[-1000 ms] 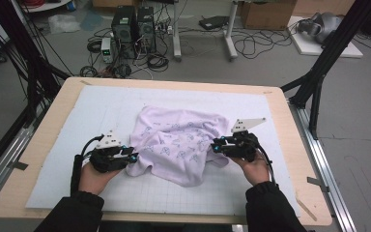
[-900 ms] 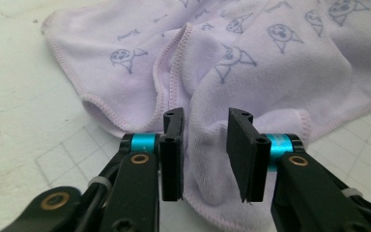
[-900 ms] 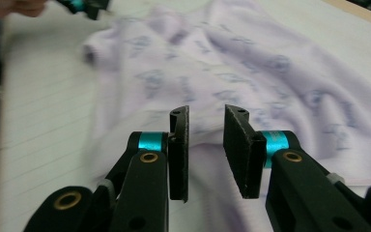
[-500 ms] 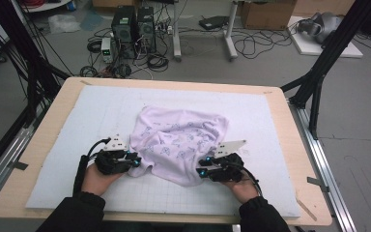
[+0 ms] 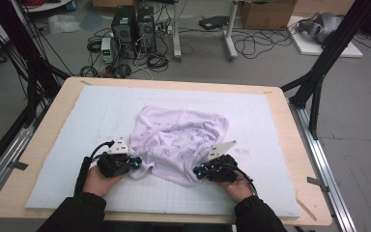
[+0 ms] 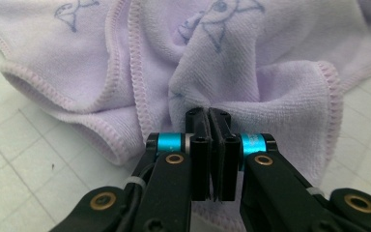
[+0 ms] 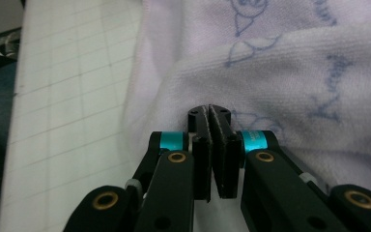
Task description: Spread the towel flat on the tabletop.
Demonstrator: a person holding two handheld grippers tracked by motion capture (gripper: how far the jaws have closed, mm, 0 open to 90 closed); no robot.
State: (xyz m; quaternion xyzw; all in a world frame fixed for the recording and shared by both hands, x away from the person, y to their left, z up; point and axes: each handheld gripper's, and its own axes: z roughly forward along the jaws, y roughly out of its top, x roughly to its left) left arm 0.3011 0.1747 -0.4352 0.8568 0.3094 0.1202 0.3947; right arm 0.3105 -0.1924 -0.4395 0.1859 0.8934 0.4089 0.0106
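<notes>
Two grippers work one crumpled lilac towel (image 5: 178, 142) in the high view. It lies bunched at the middle of the white gridded mat (image 5: 67, 121) on the wooden table (image 5: 304, 145), its longer spread running from the far right corner toward the near left. The left gripper (image 5: 136, 162) meets its near-left edge, the right gripper (image 5: 200, 170) its near-right edge.

Left gripper view: the jaws have just been closing and now pinch a fold of towel (image 6: 251, 82) beside a stitched hem. Blue line drawings mark the cloth; no writing is readable.

Right gripper view: the jaws, also just closed, clamp a towel (image 7: 294, 82) fold; the mat (image 7: 72, 87) shows at left.
</notes>
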